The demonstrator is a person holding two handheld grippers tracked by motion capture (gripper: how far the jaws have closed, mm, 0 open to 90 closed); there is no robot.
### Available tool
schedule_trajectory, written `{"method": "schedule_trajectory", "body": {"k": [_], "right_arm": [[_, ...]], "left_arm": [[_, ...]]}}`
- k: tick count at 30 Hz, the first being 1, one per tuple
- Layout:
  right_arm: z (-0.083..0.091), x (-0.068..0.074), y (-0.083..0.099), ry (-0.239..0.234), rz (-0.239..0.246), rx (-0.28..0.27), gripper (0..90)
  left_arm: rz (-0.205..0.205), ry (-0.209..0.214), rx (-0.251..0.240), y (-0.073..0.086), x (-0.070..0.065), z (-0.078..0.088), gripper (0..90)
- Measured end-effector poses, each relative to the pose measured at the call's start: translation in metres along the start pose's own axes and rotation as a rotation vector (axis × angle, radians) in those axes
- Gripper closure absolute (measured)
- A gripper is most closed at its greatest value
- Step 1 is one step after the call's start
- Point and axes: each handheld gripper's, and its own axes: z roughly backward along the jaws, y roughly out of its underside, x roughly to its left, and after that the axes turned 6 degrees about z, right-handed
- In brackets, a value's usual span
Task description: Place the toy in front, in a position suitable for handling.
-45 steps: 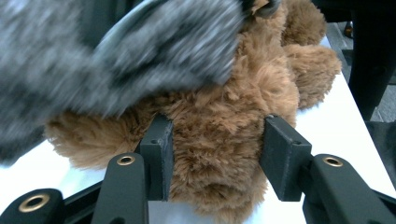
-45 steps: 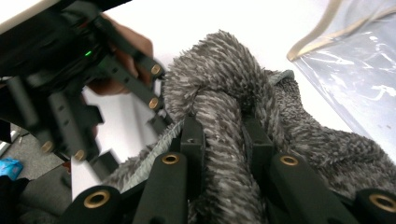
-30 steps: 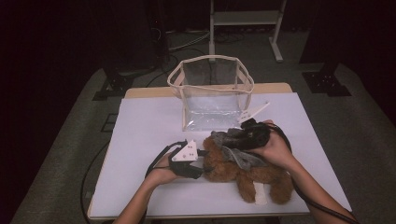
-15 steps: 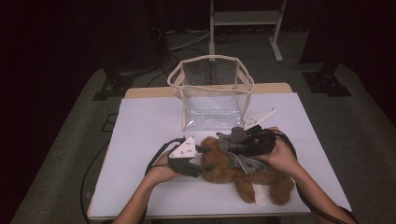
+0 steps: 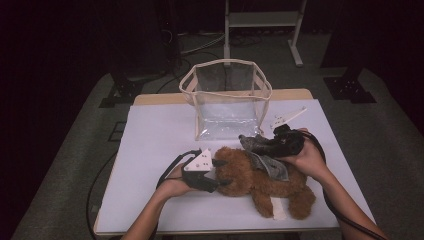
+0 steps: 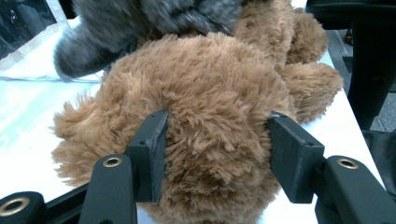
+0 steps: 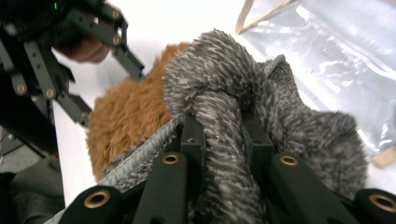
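Observation:
A brown teddy bear (image 5: 260, 182) lies on the white table (image 5: 160, 130), head to the left. A grey knit garment (image 5: 270, 162) is draped over its body. My left gripper (image 5: 222, 172) sits around the bear's head (image 6: 210, 116). Its jaws have just been opening a little, and both pads still press into the fur. My right gripper (image 5: 248, 142) reaches in from the right. It is shut on a bunched fold of the grey garment (image 7: 224, 79), lifted just above the bear.
A clear plastic bag (image 5: 227, 100) with a cream rim stands open behind the bear at the table's middle back. Black cables trail off both grippers. Bare table lies to the left and front left; the front edge is close to the bear's feet.
The right hand has shifted slightly with the grey garment still in its jaws. The left hand has stayed at the bear's head, its jaws a touch wider.

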Motion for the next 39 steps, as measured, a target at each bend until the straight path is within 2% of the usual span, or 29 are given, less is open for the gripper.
{"method": "schedule_trajectory", "body": {"k": [2, 8, 10, 12, 17, 20, 22, 24, 27, 30, 32, 34, 37, 39], "right_arm": [[-0.005, 0.004, 0.002, -0.011, 0.008, 0.019, 74.3], [-0.011, 0.019, 0.006, -0.038, 0.031, 0.017, 74.5], [-0.011, 0.024, 0.008, -0.049, 0.039, 0.012, 74.5], [-0.01, 0.026, 0.009, -0.051, 0.046, 0.008, 74.5], [0.006, 0.017, 0.01, -0.039, 0.029, -0.027, 74.4], [0.02, 0.008, 0.01, -0.004, 0.016, -0.05, 74.4], [0.025, 0.002, 0.011, 0.015, 0.001, -0.053, 74.4], [0.025, -0.002, 0.013, 0.008, -0.017, -0.039, 74.3], [0.014, 0.003, 0.018, -0.015, -0.007, -0.002, 74.4], [0.008, 0.014, 0.021, -0.023, 0.011, -0.007, 74.5], [0.007, 0.019, 0.022, -0.029, 0.024, -0.015, 74.5], [0.01, 0.021, 0.023, -0.026, 0.026, -0.024, 74.5], [0.019, 0.017, 0.027, -0.028, 0.008, -0.054, 74.5], [0.032, 0.012, 0.03, -0.027, -0.01, -0.087, 74.5]], "left_arm": [[0.002, 0.001, -0.002, -0.002, 0.001, 0.002, 41.6], [0.009, -0.001, -0.021, -0.01, 0.002, 0.006, 36.9], [0.018, 0.009, -0.03, -0.012, 0.003, 0.003, 35.6], [0.027, 0.028, -0.018, -0.012, 0.002, -0.002, 36.5], [0.029, 0.031, -0.003, -0.009, -0.001, -0.004, 39.3], [0.025, 0.035, 0.0, -0.009, -0.003, -0.004, 39.9], [0.023, 0.037, 0.003, -0.008, -0.003, -0.004, 40.0], [0.02, 0.038, 0.008, -0.009, -0.003, -0.003, 39.9], [0.01, 0.037, 0.011, -0.012, -0.001, 0.0, 37.6], [0.022, 0.039, -0.018, -0.018, 0.001, 0.002, 33.6], [0.009, 0.04, -0.01, -0.022, 0.001, 0.0, 33.5], [-0.004, 0.043, 0.035, -0.024, 0.0, -0.006, 34.2], [0.0, 0.044, 0.046, -0.023, -0.002, -0.01, 36.2], [0.002, 0.047, 0.047, -0.022, -0.002, -0.01, 38.0]]}}
